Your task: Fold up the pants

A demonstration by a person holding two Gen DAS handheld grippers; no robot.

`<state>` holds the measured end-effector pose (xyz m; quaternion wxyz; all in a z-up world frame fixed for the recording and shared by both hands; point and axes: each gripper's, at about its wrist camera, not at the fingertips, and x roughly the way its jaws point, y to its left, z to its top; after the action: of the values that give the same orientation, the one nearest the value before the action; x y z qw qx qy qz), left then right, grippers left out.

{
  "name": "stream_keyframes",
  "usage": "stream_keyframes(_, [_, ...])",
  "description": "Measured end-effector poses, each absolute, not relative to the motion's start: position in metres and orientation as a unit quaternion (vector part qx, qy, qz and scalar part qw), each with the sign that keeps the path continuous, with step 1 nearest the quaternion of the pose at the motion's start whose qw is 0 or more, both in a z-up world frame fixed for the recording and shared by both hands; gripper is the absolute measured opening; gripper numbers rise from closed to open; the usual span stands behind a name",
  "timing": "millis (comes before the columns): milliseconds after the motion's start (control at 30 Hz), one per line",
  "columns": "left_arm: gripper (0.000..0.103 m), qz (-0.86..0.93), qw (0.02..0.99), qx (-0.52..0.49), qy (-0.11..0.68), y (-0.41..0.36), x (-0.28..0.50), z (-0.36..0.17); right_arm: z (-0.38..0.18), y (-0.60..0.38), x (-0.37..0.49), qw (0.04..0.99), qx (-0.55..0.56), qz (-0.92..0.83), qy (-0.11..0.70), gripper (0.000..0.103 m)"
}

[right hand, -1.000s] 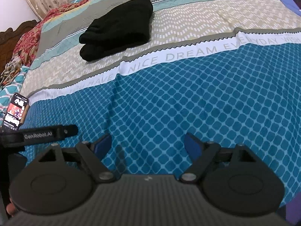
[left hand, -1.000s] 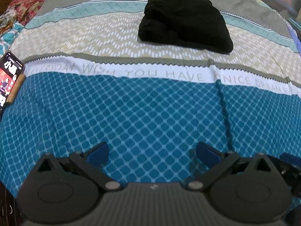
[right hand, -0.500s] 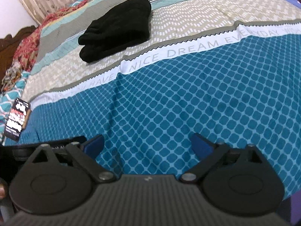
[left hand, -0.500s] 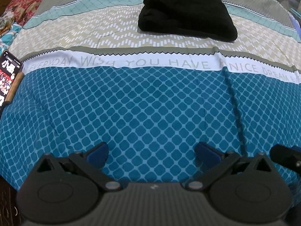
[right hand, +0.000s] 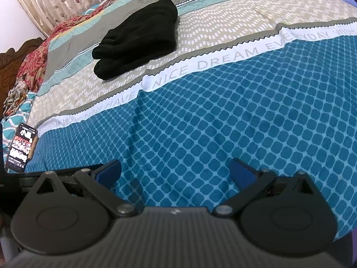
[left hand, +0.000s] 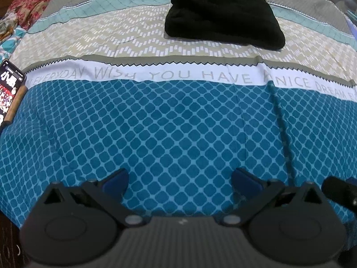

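The black pants (left hand: 223, 14) lie folded in a compact bundle on the beige zigzag band of the bed cover, far from both grippers. They also show in the right wrist view (right hand: 138, 39) at upper left. My left gripper (left hand: 179, 179) is open and empty, low over the blue diamond-patterned part of the cover. My right gripper (right hand: 175, 172) is open and empty over the same blue area near the bed's front edge. Part of the right gripper (left hand: 341, 191) shows at the right edge of the left wrist view.
A lit phone (left hand: 9, 89) lies at the bed's left edge; it also shows in the right wrist view (right hand: 21, 148). Red floral bedding (right hand: 38, 62) and a wooden headboard (right hand: 13, 55) are at far left. A white text band (left hand: 178, 76) crosses the cover.
Both grippers have drawn back and down toward the bed's front edge, staying open. The folded pants have not moved.
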<state>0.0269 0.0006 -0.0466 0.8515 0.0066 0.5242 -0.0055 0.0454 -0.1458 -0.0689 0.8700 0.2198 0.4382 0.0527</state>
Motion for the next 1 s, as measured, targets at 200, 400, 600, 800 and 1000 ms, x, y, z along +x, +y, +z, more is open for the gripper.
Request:
stream_keyframes(200, [0.103,-0.015,0.855,0.011,0.518,0.002,0.029,-0.048,-0.069,-0.140,0.044,0.875,0.196,0.054,0.439,0.103])
stream_keyframes(400, [0.103,-0.003,0.863,0.027,0.504,0.004,0.022,-0.026,-0.055,-0.140,0.051,0.861,0.196,0.068,0.465,0.103])
stream_keyframes(600, [0.103,0.008,0.888,0.039,0.459,0.002,0.009,0.022,-0.021,-0.143,0.045,0.887,0.178,0.063,0.421,0.103])
stream_keyframes(800, [0.103,0.028,0.899,0.043,0.435,0.003,0.001,0.049,0.011,-0.149,0.039,0.901,0.187,0.072,0.384,0.103])
stream_keyframes(1000, [0.103,0.027,0.902,0.049,0.427,0.003,-0.005,0.058,0.018,-0.144,0.035,0.903,0.192,0.086,0.376,0.103])
